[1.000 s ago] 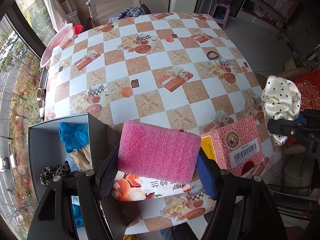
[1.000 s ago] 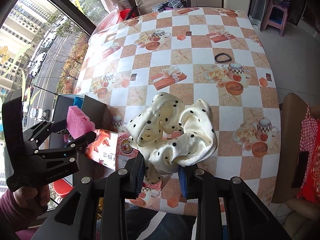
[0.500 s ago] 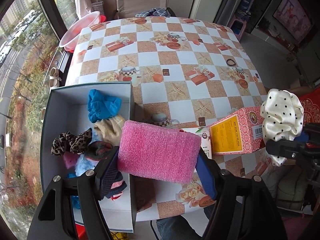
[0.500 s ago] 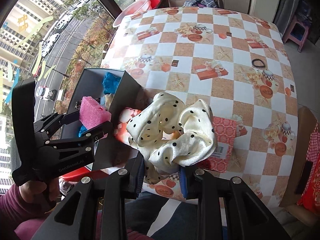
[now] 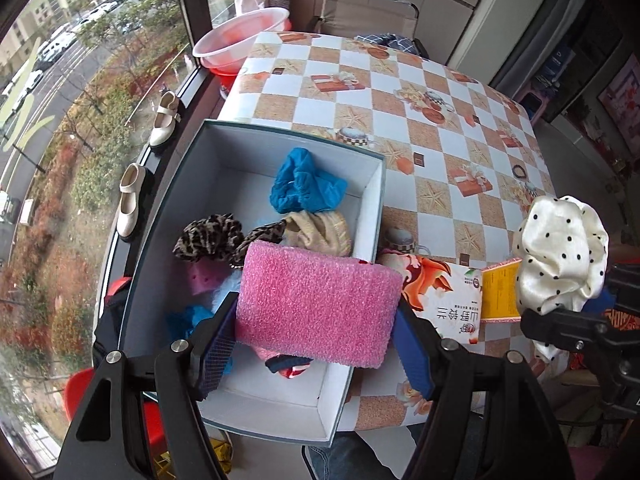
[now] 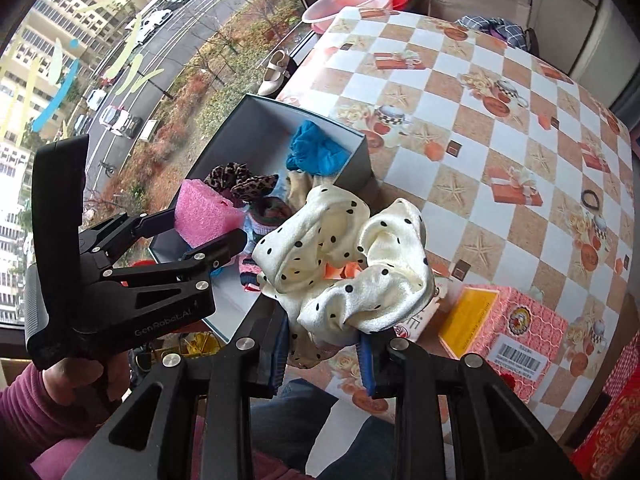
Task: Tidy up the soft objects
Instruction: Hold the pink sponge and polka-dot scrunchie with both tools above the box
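Note:
My left gripper (image 5: 316,344) is shut on a pink foam sponge (image 5: 316,300) and holds it above the near right part of an open grey box (image 5: 224,148). The box holds several soft things: a blue cloth (image 5: 304,188), a leopard scrunchie (image 5: 212,236), a beige cloth (image 5: 320,232). My right gripper (image 6: 324,344) is shut on a cream scrunchie with black dots (image 6: 344,264), held in the air to the right of the box. The scrunchie also shows in the left wrist view (image 5: 560,256), and the sponge in the right wrist view (image 6: 204,212).
A flowered tissue pack (image 5: 444,288) and a red patterned carton (image 6: 508,320) lie on the checked tablecloth (image 5: 420,128) right of the box. A black hair tie (image 6: 591,199) lies far right. A pink basin (image 5: 244,36) and white shoes (image 5: 164,120) are by the window.
Both grippers have moved left toward the box. The sponge is now over the box interior, and the dotted scrunchie is closer to the box's right wall.

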A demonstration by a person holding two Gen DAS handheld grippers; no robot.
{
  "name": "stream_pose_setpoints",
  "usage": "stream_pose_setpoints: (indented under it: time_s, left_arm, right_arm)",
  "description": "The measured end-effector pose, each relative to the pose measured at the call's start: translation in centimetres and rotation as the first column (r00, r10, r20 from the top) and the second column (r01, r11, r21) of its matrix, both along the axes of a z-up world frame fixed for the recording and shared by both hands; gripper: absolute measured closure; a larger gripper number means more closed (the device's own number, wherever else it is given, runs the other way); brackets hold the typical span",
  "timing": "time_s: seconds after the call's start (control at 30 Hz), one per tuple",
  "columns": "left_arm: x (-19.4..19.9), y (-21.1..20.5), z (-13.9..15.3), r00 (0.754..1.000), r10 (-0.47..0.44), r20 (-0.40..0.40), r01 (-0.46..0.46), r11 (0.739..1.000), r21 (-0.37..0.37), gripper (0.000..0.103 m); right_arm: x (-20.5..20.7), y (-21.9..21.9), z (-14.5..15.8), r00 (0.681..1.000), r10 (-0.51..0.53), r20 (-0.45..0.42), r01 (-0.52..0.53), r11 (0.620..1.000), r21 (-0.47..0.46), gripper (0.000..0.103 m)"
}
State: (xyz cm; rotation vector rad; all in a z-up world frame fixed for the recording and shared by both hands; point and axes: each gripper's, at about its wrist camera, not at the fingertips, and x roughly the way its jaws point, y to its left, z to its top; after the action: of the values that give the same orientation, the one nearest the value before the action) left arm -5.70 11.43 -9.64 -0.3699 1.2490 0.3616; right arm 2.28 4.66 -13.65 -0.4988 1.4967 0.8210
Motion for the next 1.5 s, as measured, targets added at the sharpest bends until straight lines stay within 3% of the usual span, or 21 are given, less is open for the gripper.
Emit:
stream_pose_setpoints:
  time_s: [0.3,0.6,1.5]
  left_arm:
    - [-3.1,3.9,-0.8,0.990,0.142,-0.024,-0.141,0.990,0.008,0.028]
    - [-4.7,5.6,-1.8,0.975,0.217,-0.053,-0.216,0.976,0.011,0.028]
    - [-5.6,6.4,-3.3,0.962,0.261,-0.086,-0.262,0.965,-0.007,0.028]
  right_arm:
    - [-1.2,4.4,-1.5,0.994,0.109,-0.026,-0.109,0.994,-0.009,0.073]
    - [-2.4,7.7,-3.0,0.980,0.195,-0.046,-0.196,0.980,-0.021,0.073]
    - [-2.8,11.1,-4.8,0.964,0.259,-0.059,-0.262,0.963,-0.057,0.073]
